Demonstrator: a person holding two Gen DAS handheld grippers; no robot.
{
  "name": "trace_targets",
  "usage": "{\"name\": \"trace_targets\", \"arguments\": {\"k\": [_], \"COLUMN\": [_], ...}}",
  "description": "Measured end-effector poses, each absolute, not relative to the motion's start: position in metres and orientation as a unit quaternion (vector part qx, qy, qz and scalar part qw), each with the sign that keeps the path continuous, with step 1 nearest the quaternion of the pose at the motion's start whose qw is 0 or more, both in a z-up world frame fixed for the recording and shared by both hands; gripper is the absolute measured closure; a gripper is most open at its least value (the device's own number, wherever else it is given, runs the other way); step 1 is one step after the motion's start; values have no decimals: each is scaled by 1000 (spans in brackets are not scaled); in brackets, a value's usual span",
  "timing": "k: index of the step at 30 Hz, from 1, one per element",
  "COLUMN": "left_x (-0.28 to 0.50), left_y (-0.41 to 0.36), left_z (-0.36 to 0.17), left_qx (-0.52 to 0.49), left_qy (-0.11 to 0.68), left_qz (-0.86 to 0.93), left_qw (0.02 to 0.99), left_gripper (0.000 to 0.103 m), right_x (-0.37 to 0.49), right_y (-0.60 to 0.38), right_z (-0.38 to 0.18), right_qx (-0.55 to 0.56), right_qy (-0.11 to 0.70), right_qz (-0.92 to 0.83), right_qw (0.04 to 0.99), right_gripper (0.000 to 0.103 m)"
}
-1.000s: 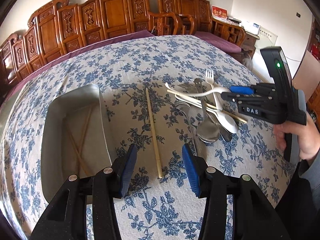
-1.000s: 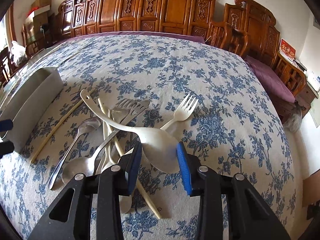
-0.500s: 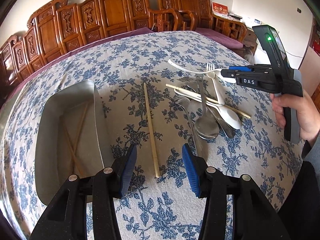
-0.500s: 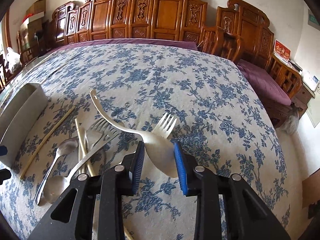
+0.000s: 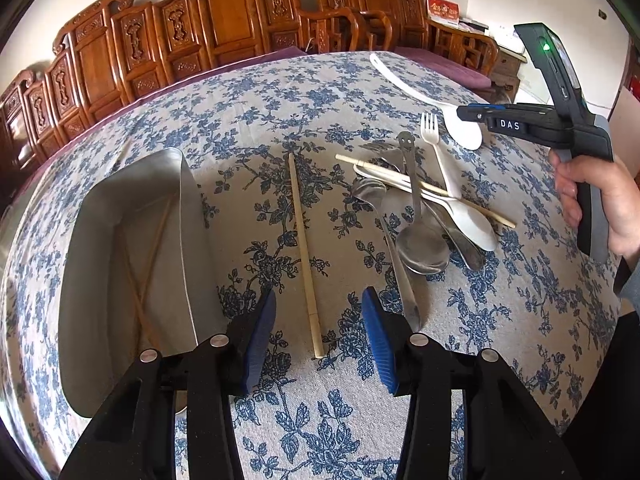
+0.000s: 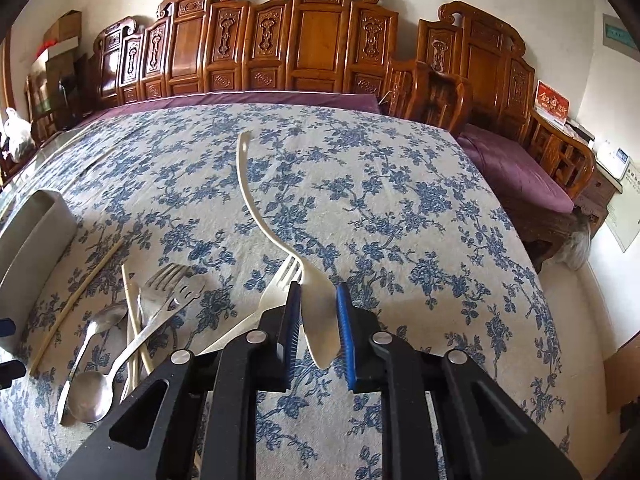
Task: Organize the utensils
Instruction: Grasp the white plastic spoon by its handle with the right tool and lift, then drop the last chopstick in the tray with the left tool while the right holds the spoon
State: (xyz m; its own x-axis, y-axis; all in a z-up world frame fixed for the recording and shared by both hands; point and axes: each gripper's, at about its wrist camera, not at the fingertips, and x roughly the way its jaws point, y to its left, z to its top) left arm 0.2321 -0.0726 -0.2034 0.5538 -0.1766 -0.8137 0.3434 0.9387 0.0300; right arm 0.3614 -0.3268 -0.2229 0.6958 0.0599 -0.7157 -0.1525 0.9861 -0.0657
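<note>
Spoon (image 5: 460,130), white plastic: in the left wrist view, held above the table (image 5: 248,120), handle angled up and away from the right gripper (image 5: 466,112). Left gripper (image 5: 319,338) spread, straddling 1 chopstick (image 5: 304,252).

Right wrist view: spoon bowl (image 6: 318,320) pinched between both pads, handle pointing forward.

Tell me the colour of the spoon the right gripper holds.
Cream white spoon; clearest in the right wrist view.

Carved wooden chairs (image 6: 332,40) in a row along the white wall (image 6: 560,20), purple cushions (image 6: 516,168) on the seats at right. Desk w/ blue floral cloth (image 6: 400,208). Red calendar (image 6: 553,104) on a side cabinet, boxes (image 6: 60,40) stacked far left. Soft daylight.
</note>
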Motion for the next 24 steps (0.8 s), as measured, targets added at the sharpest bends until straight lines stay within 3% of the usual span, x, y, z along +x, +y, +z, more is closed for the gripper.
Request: {"name": "trace_targets", "arguments": {"k": [2, 3, 12, 15, 24], "left_x": [233, 234, 236, 237, 228], "left_y": [-73, -73, -76, -76, -81], "left_z": [-205, -206, -214, -215, -215], "left_qx": [93, 93, 104, 112, 136], "left_qy": [450, 451, 454, 454, 462], "left_qz": [-147, -147, -137, -128, -132], "left_qw": [876, 875, 874, 875, 867], "left_gripper": [66, 68, 75, 81, 82], "right_x": [363, 364, 360, 357, 350], "right_y": [-330, -332, -341, -338, -324], "right_z": [-221, -221, -222, -219, -213], "right_qx": [-64, -65, -58, -58, -78], "right_qy": [384, 384, 394, 390, 378], "right_qz": [51, 49, 46, 49, 59], "right_qw": [920, 920, 916, 918, 920], "right_gripper": [90, 99, 100, 100, 99]}}
